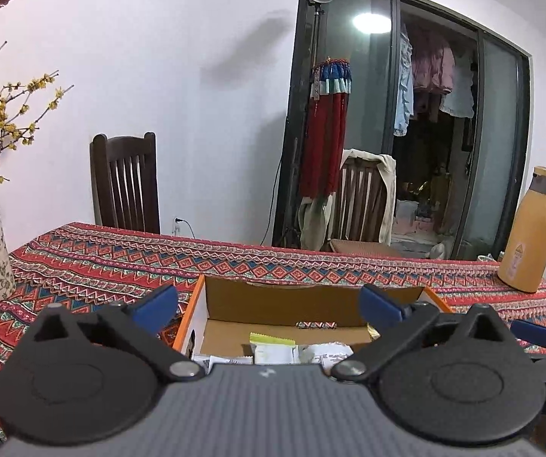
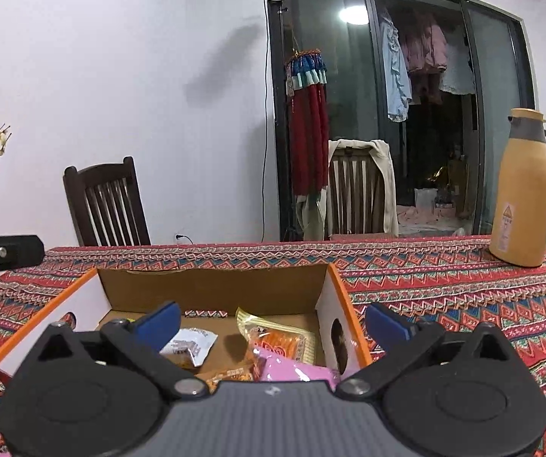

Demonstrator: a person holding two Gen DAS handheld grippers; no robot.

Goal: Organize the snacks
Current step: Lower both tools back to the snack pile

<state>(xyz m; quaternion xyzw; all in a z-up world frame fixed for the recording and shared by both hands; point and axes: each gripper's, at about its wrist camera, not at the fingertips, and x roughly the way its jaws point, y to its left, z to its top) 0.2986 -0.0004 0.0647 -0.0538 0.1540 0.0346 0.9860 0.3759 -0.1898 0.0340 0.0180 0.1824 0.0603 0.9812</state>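
Cardboard box (image 2: 212,285) open-topped, walls all round; snack packets (image 2: 273,339) crowd its near floor, far floor bare. Tablecloth (image 2: 425,278) beyond clear to far edge. Yellow thermos (image 2: 522,190) blocks far right corner.

The cardboard box (image 2: 212,285), orange-rimmed and open-topped, sits at lower centre of the right wrist view. Inside lie a white packet (image 2: 193,346), a yellow-orange packet (image 2: 273,337) and a pink packet (image 2: 296,371). In the left wrist view, white and green packets (image 1: 273,346) lie on the box floor.
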